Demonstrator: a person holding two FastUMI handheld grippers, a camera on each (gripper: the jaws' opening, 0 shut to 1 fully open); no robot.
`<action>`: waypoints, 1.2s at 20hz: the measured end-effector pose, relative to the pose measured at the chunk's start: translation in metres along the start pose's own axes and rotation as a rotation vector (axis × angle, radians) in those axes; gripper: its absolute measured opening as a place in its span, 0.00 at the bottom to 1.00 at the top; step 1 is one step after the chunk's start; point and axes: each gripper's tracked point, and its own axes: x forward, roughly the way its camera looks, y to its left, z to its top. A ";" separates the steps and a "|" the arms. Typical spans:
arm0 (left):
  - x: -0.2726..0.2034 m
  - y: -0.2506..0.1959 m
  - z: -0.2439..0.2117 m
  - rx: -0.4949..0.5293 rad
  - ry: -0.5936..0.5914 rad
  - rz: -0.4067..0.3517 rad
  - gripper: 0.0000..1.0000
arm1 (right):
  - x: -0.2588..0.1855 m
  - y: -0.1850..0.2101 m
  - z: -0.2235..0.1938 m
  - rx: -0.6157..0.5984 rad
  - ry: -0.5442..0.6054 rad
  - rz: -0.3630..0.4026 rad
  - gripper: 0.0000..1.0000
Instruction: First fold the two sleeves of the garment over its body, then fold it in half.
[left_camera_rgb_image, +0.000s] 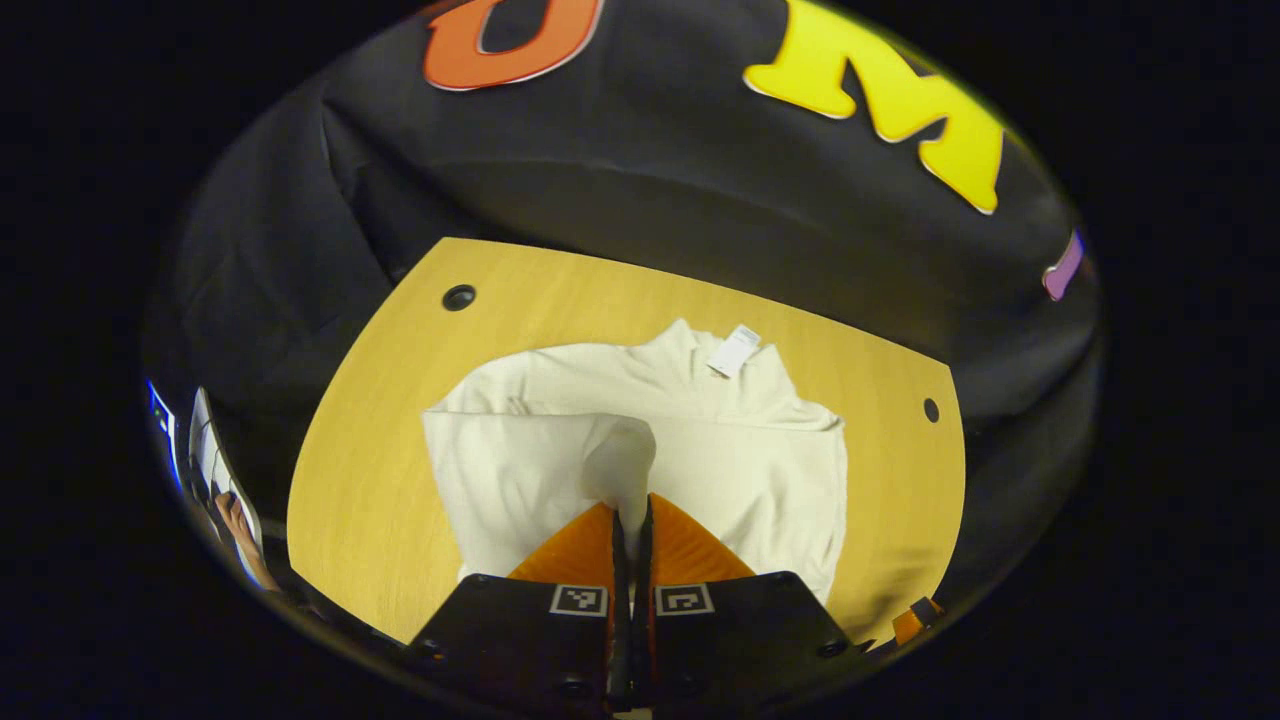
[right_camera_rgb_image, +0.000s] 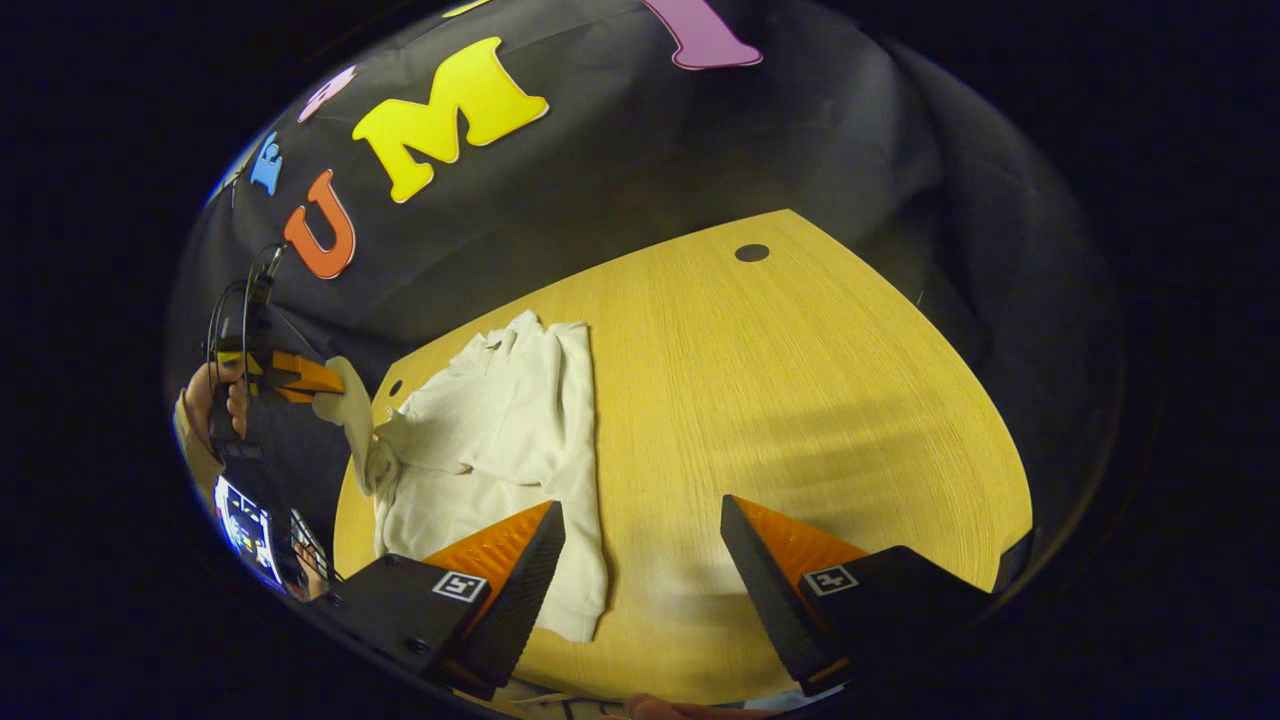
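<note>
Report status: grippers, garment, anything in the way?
Left gripper shut on sleeve, lifted. Right gripper open, above table. Garment flat, one sleeve folded. Nothing blocking.

The right hand-held gripper (right_camera_rgb_image: 640, 560) has its fingers spread wide above the wooden desk (right_camera_rgb_image: 800, 400). The white garment (right_camera_rgb_image: 490, 440) lies toward ten o'clock. At nine o'clock, the left hand-held gripper (right_camera_rgb_image: 335, 385), held by a hand (right_camera_rgb_image: 215, 400), pinches a raised sleeve (right_camera_rgb_image: 355, 415).

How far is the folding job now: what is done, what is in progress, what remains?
Done: one sleeve already lies over the white garment. In hand: the left gripper is shut on the other sleeve, lifting it. The right gripper hangs open over the table. Left: lay this sleeve down, then fold in half.
</note>
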 end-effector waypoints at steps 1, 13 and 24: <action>0.007 -0.026 -0.001 0.042 0.005 -0.018 0.04 | 0.000 -0.004 -0.001 0.007 0.007 -0.003 0.98; 0.089 -0.228 -0.045 0.170 0.125 -0.172 0.04 | 0.004 -0.018 -0.030 -0.032 0.077 -0.036 0.94; 0.054 -0.233 -0.049 0.117 0.096 -0.236 0.88 | 0.001 -0.007 -0.038 -0.130 0.087 -0.080 0.98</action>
